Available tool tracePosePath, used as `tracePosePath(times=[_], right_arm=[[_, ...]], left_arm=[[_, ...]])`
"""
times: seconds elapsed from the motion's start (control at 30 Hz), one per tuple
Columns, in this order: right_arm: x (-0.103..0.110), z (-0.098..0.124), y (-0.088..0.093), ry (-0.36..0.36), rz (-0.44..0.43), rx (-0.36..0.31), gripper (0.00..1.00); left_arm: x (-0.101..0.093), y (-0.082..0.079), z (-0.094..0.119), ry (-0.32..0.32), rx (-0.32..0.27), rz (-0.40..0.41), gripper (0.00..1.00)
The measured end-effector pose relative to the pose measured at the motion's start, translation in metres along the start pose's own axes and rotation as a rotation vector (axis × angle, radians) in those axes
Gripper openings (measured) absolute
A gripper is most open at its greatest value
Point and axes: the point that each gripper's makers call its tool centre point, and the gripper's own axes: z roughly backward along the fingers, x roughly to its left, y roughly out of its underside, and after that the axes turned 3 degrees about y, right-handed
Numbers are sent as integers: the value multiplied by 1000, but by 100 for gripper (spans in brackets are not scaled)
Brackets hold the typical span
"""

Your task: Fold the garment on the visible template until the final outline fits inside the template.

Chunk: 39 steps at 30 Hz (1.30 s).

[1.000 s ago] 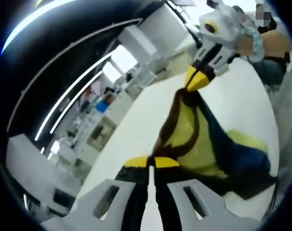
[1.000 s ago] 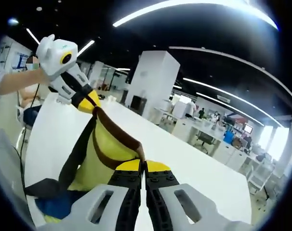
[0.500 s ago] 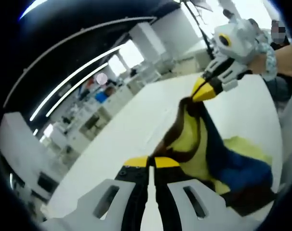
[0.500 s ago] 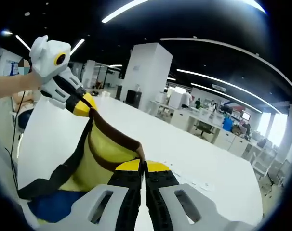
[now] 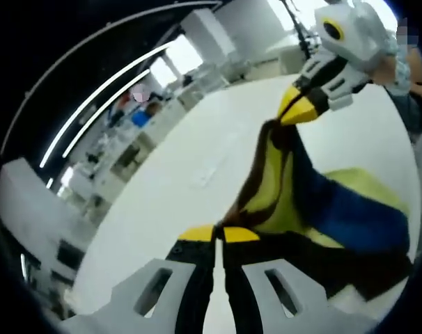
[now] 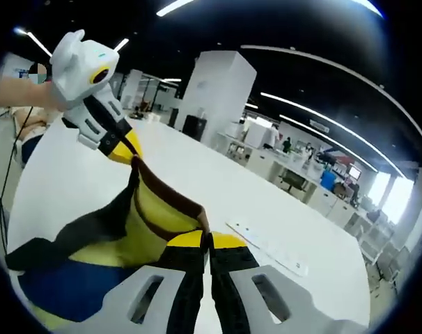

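Observation:
A yellow, blue and dark brown garment (image 5: 294, 202) hangs stretched between both grippers above a white table (image 5: 190, 160). My left gripper (image 5: 219, 234) is shut on its brown-trimmed edge. The right gripper (image 5: 297, 111) comes in from the upper right of the left gripper view, shut on the other end of that edge. In the right gripper view my right gripper (image 6: 207, 239) pinches the brown trim of the garment (image 6: 120, 236), and the left gripper (image 6: 124, 147) holds it at the upper left. The lower part of the garment rests bunched on the table. No template outline is visible.
A pale strip of paper labels (image 6: 267, 247) lies on the white table (image 6: 218, 188). Beyond the table is an open office with desks, a white pillar (image 6: 214, 97) and ceiling light strips. A person's hand and sleeve (image 5: 406, 62) hold the right gripper.
Both views have tilted down toward the table. The garment is held slightly lower, with more of the blue and brown cloth spread on the table. Both grips are unchanged.

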Motion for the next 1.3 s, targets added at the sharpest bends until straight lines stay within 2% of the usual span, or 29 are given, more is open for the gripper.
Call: tracePosePath(times=[0.17,0.2,0.43,0.57,0.63,0.77,0.9,1.03,1.13,1.17,1.3], right_arm=[[0,-4,2,21,15,0,3],[-2,-4,3,30,37,-1,3],[-5,-6,8,50,44,-7,6],[-2,-5,12,39,29,0,6],[-1,-5,14,38,39,12,8],[1,-5,19,28,30,25,14],[5,-3,22,23,19,32,14],[10,-1,26,3,10,49,20],[16,2,29,-22,-39,60,22],[15,4,29,-17,-35,61,23],[16,7,30,-24,-30,73,28]], left_arm=[[3,4,-9,-4,-21,25,0],[1,7,-12,16,-21,65,0],[4,16,-18,6,-19,80,2],[2,16,-19,15,-38,134,10],[2,17,-21,14,-37,125,13],[-5,17,-19,31,-36,134,15],[-18,9,-11,49,-58,151,17],[-19,7,-8,52,-65,157,23],[-27,3,-3,73,-73,168,26],[-34,4,-3,102,-63,189,28],[-33,7,-6,105,-67,200,32]])
